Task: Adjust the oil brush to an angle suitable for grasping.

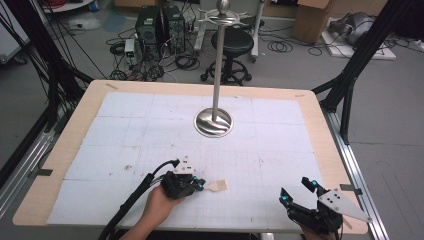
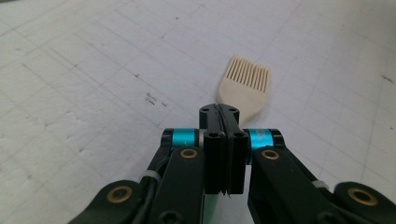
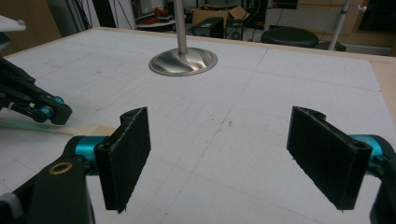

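The left tongs (image 2: pixel 223 116) are clamped on a cream brush (image 2: pixel 245 86), seemingly by its handle, low over the table (image 1: pixel 150 120). The right tongs (image 1: pixel 297 192) gape wide, holding nothing.

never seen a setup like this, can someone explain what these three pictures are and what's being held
A person stands at a table with a hand-held two-jaw gripper in each hand. One picture looks down from above; the other two come from cameras riding on each gripper. The left gripper is shut on the handle of a cream silicone brush, its slotted head sticking out ahead. The right gripper is open with nothing between its jaws. A metal stand with a round base rises mid-table.
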Action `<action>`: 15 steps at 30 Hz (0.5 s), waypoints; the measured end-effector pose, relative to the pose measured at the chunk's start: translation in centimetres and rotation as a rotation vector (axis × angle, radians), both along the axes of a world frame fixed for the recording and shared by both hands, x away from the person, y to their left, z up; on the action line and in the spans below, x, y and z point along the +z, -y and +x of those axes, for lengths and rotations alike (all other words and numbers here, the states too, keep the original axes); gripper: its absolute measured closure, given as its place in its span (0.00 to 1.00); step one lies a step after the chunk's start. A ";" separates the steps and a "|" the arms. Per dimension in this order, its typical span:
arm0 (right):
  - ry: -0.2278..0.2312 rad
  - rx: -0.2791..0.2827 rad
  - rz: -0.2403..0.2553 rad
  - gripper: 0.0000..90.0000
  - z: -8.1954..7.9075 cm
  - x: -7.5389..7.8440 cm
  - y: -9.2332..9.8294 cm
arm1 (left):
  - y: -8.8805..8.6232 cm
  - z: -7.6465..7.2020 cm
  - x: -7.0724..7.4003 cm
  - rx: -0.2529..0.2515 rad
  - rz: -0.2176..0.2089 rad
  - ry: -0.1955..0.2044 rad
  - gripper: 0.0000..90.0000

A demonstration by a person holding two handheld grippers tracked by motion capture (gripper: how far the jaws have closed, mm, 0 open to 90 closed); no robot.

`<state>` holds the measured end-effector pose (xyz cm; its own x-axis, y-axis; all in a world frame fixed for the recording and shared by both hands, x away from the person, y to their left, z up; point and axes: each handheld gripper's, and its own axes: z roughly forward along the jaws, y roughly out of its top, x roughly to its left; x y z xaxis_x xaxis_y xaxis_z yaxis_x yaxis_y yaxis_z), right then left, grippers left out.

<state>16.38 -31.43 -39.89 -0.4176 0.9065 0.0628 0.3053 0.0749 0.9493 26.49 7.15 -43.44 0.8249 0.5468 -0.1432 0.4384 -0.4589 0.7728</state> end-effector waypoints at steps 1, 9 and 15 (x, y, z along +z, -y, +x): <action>-0.002 -0.002 0.002 0.23 0.0 0.0 0.0 | -0.5 -0.3 0.0 0.015 -0.011 0.006 0.97; 0.001 -0.003 0.003 0.23 -0.1 0.0 0.0 | -6.2 -3.6 0.5 0.088 -0.069 0.022 0.98; -0.005 0.000 0.000 0.23 0.0 0.0 -0.3 | -8.7 -5.9 0.2 0.090 -0.022 0.004 0.99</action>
